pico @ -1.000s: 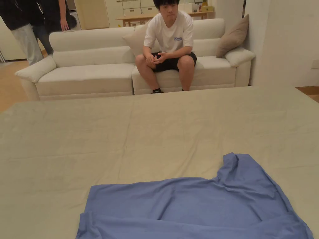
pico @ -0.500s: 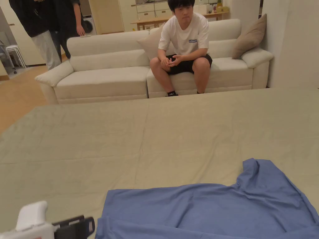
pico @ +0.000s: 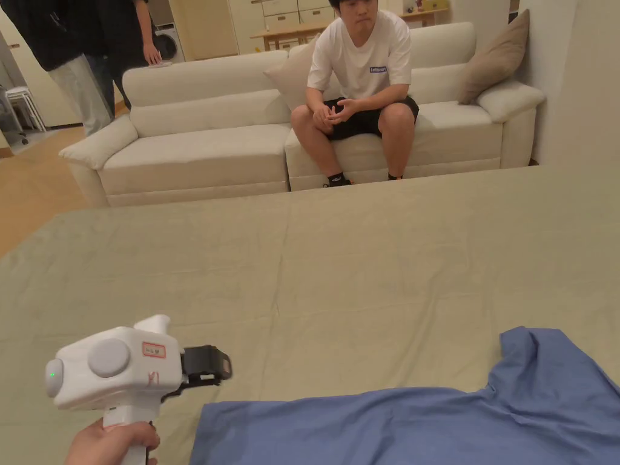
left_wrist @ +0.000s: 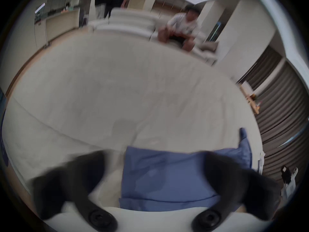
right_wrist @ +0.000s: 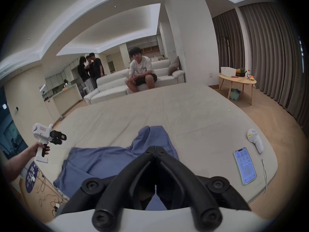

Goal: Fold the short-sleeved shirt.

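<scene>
Lying flat on the wide beige sheet [pico: 339, 260], the blue shirt [pico: 424, 424] looks soft and lightly creased, one short sleeve poking up past its far edge. Its near part is cut off in the head view. Just left of the shirt, the left gripper [pico: 209, 366] is held up by a hand [pico: 112, 442], black jaws spread wide apart, quite blurred in its own view. Over the shirt's near edge, the right gripper [right_wrist: 156, 149] is seen with tips pressed together, nothing between them.
</scene>
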A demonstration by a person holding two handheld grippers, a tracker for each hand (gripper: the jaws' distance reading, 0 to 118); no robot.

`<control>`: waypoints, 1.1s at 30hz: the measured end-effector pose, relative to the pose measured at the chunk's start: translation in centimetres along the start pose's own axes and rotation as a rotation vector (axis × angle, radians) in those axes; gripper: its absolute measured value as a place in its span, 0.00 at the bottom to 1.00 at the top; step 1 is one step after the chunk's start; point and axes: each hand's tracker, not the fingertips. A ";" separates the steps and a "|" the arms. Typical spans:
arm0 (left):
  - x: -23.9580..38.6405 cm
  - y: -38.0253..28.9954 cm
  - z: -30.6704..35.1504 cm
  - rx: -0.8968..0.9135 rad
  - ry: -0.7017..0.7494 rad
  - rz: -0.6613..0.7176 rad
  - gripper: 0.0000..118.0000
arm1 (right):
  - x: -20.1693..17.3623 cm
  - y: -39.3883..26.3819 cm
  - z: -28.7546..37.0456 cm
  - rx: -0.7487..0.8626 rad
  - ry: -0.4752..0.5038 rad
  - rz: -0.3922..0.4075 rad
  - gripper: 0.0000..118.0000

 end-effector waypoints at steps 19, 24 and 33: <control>-0.2 -2.2 -6.9 -0.086 0.083 -0.165 0.04 | -0.3 -2.8 -8.7 -0.169 -0.025 0.014 0.00; -1.6 -0.7 -4.2 0.031 0.012 -0.204 0.04 | 2.3 0.2 -16.0 -0.228 0.005 0.001 0.89; 3.6 -3.0 2.7 0.155 -0.148 -0.107 0.04 | 4.7 0.2 -31.5 -0.500 -0.078 0.012 0.86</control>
